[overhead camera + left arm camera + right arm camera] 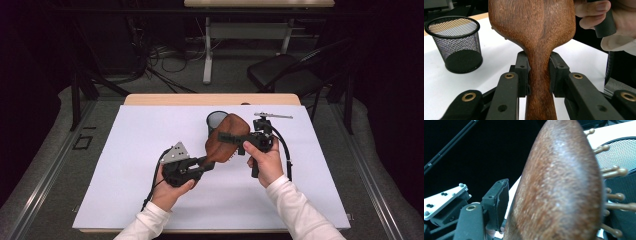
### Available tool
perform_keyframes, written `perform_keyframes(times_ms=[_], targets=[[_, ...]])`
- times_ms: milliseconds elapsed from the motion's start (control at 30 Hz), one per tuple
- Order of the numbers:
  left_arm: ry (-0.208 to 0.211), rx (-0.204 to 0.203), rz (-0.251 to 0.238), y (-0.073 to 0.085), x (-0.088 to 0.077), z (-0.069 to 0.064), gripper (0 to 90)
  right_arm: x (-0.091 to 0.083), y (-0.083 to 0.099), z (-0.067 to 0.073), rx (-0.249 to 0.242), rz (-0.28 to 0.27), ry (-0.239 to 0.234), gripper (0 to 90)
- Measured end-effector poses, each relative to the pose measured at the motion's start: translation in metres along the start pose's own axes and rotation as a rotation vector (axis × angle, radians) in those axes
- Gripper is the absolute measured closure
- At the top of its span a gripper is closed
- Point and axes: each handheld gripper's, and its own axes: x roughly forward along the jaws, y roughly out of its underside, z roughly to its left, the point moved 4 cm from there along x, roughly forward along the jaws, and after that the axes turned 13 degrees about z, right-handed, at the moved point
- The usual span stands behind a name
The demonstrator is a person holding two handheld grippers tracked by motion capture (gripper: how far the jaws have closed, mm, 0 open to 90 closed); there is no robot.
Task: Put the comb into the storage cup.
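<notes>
Hairbrush (226,138), wooden with pegged bristles, is held above the middle of the white table (130,165), near its far edge; the left gripper (207,162) clamps its handle, the right gripper (235,138) has narrowed around its head, pad contact unclear; a mesh cup (214,120) stands just behind

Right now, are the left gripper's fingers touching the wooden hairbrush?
Touching. In the left gripper view, both fingers press against the narrow neck of the wooden hairbrush, one on each side, with no gap.
</notes>
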Motion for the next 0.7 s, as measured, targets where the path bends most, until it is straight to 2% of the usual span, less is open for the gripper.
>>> perform_keyframes(times_ms=[267,700], targets=[[0.002,0.001,0.003,0.0010,0.0012,0.0010,72.2,-0.0002,0.0002,-0.0062,0.050,-0.008,-0.048,38.9],[-0.002,0.013,0.017,0.0022,0.0015,0.0031,72.3,0.0013,0.0014,-0.0099,0.070,0.010,-0.078,40.6]])
